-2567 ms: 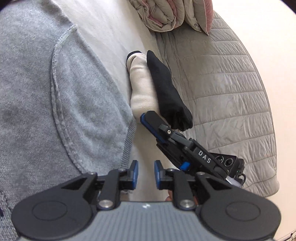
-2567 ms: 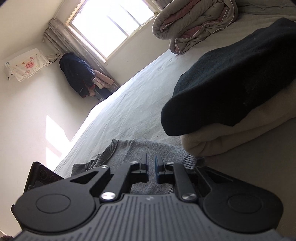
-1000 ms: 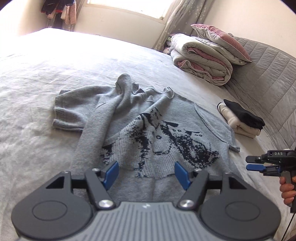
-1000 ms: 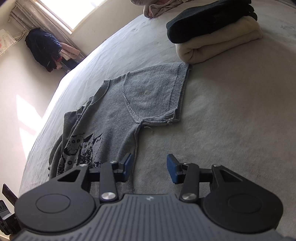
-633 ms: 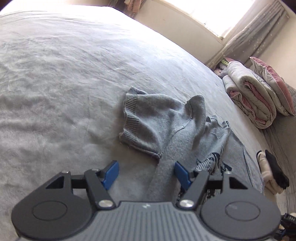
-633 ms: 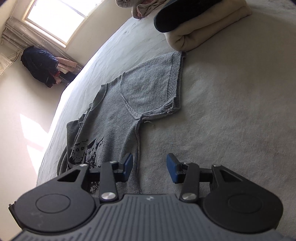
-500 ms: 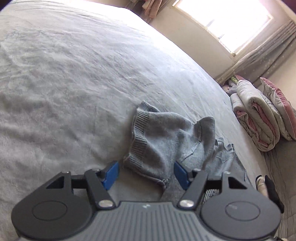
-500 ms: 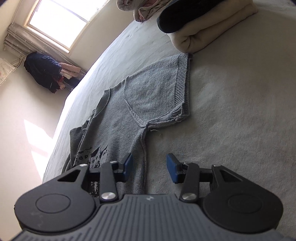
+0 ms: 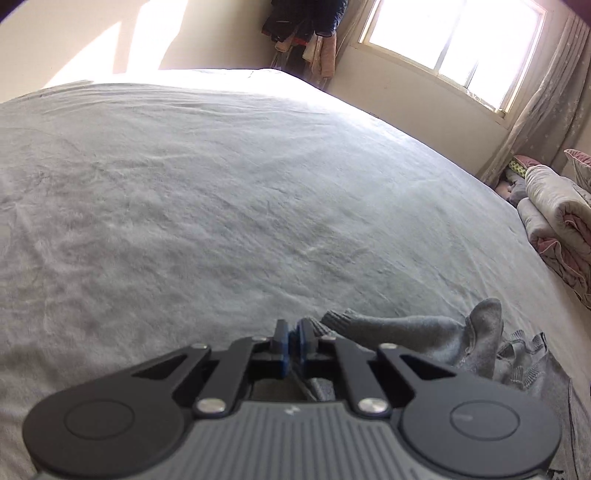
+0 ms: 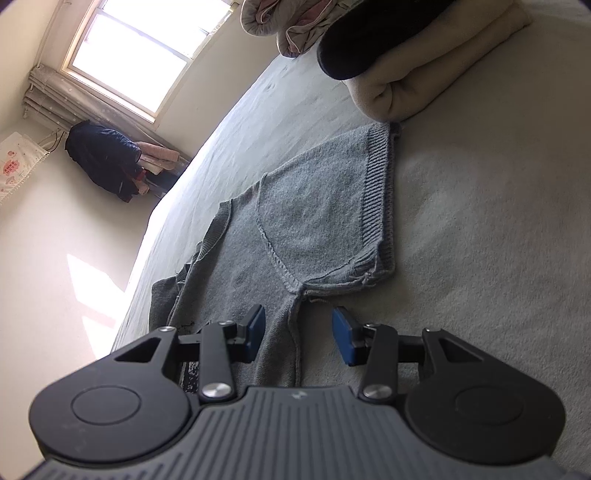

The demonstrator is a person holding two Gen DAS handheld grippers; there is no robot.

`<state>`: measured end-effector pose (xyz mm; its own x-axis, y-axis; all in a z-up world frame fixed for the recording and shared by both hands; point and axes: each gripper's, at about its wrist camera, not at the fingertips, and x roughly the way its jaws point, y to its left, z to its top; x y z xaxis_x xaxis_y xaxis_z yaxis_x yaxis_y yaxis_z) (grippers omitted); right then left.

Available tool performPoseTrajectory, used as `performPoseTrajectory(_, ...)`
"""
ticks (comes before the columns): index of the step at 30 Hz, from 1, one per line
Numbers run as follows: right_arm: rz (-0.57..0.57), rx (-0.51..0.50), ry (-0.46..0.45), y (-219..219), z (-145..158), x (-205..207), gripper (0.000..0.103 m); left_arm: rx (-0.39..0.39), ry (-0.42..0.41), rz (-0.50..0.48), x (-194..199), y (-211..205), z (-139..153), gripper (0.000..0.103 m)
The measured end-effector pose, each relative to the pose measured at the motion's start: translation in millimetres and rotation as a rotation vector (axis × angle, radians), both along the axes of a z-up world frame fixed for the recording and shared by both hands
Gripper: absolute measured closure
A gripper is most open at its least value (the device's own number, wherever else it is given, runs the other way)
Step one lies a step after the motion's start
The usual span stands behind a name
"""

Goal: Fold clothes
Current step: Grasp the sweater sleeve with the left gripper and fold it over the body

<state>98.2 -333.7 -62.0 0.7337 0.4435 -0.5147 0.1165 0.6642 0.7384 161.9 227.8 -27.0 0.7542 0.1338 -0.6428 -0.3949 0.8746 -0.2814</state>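
One grey sweater [image 10: 295,206] lies flat on the bed [image 9: 221,206]. The left gripper [image 9: 290,345] has just been closing and pinches its sleeve edge. The right gripper [image 10: 297,334] hovers half-open, straddling the sweater's side seam, holding nothing.

Sweater [image 9: 424,336] partly hidden behind left claw [image 9: 290,345], quilt [image 9: 557,221] cut off

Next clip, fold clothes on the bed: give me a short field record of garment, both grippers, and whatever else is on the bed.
surface: grey bed sheet
garment: grey knit sweater, spread out, far sleeve bunched
left gripper: jaws have just closed, shut on the sweater's sleeve cuff
right gripper: open, jaws either side of the side seam below the armpit, not gripping
folded stack: black garment on cream garment, touching the near sleeve's cuff
also: rolled quilt
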Motion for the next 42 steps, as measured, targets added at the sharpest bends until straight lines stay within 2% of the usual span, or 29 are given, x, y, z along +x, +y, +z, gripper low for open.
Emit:
performPoseTrajectory(6, -0.005, -0.028, -0.016, 0, 1, 2, 0.058, 0.117, 0.007, 0.037, 14, -1, 9, 0.099)
performPoseTrajectory(10, -0.008, -0.034, -0.019, 0, -2, 2, 0.058, 0.101, 0.067, 0.031, 14, 0, -7, 0.097)
performPoseTrajectory(12, -0.008, -0.036, -0.019, 1, -2, 2, 0.058, 0.072, 0.061, 0.026, 5, 0, -8, 0.095)
performPoseTrajectory(14, 0.000, -0.039, -0.023, 3, -2, 3, 0.056, 0.043, 0.050, 0.026, -5, -1, -8, 0.085)
performPoseTrajectory(15, 0.006, -0.045, -0.027, 5, -2, 5, 0.056, 0.028, 0.045, 0.026, -11, -1, -8, 0.073)
performPoseTrajectory(16, 0.010, -0.056, -0.031, 8, -2, 6, 0.056, 0.013, 0.039, 0.025, -16, -2, -8, 0.066)
performPoseTrajectory(19, 0.022, -0.096, -0.043, 15, -4, 8, 0.064, -0.040, 0.018, 0.014, -38, -6, -8, 0.063)
performPoseTrajectory(20, 0.033, -0.112, -0.046, 18, -4, 8, 0.070, -0.062, 0.015, 0.009, -47, -8, -9, 0.062)
performPoseTrajectory(22, 0.055, -0.143, -0.053, 23, -4, 9, 0.086, -0.096, 0.014, 0.001, -62, -13, -12, 0.061)
performPoseTrajectory(23, 0.057, -0.170, -0.054, 26, -3, 10, 0.100, -0.110, 0.014, -0.005, -70, -15, -14, 0.061)
performPoseTrajectory(27, 0.002, -0.254, -0.038, 22, 0, 9, 0.100, -0.120, 0.016, -0.040, -102, -29, -17, 0.060)
performPoseTrajectory(29, -0.032, -0.275, -0.025, 17, 0, 9, 0.100, -0.093, 0.024, -0.069, -113, -36, -17, 0.060)
performPoseTrajectory(31, -0.031, -0.260, -0.016, 16, -1, 7, 0.096, -0.081, 0.031, -0.094, -123, -40, -17, 0.057)
performPoseTrajectory(33, -0.022, -0.226, -0.008, 14, 0, 3, 0.086, -0.077, 0.038, -0.117, -133, -43, -16, 0.054)
performPoseTrajectory(37, 0.014, -0.153, 0.026, 14, 3, -9, 0.086, -0.089, 0.033, -0.148, -155, -45, -19, 0.052)
performPoseTrajectory(42, 0.054, -0.167, 0.032, 22, 7, -30, 0.086, -0.097, 0.035, -0.185, -181, -49, -21, 0.052)
